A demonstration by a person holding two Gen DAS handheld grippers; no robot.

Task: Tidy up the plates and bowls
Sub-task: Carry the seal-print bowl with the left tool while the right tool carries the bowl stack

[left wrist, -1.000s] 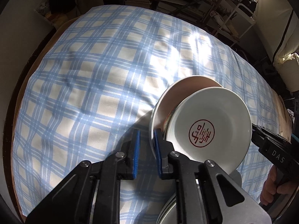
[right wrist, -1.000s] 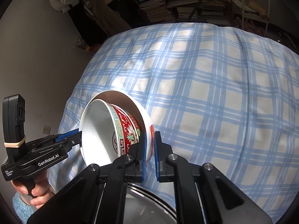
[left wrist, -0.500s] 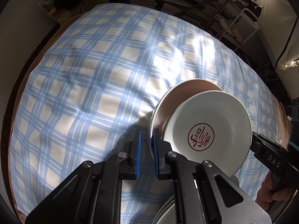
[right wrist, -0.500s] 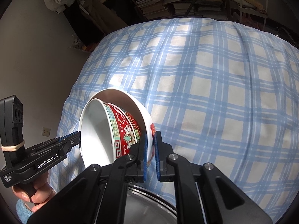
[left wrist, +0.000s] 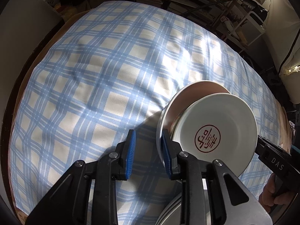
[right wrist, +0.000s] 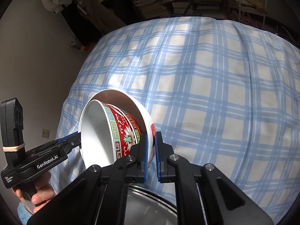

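Two nested bowls hang tilted over the blue checked tablecloth. The outer white bowl holds a red patterned bowl; in the left wrist view that inner bowl shows a red seal inside. My right gripper is shut on the outer bowl's rim. My left gripper has its jaws opening. The outer bowl's rim stands between them, close to the right pad, and the left pad is well clear of it. The left gripper also shows at the bowls' left side.
Directly below the grippers lies a stack of pale plates, which shows as a shiny round rim in the right wrist view. Bookshelves and a white cart stand beyond the table's far edge. A hand holds the left tool.
The left gripper's pads have spread apart, and the left pad has come off the bowl's rim. The bowls and the right gripper stay where they were.
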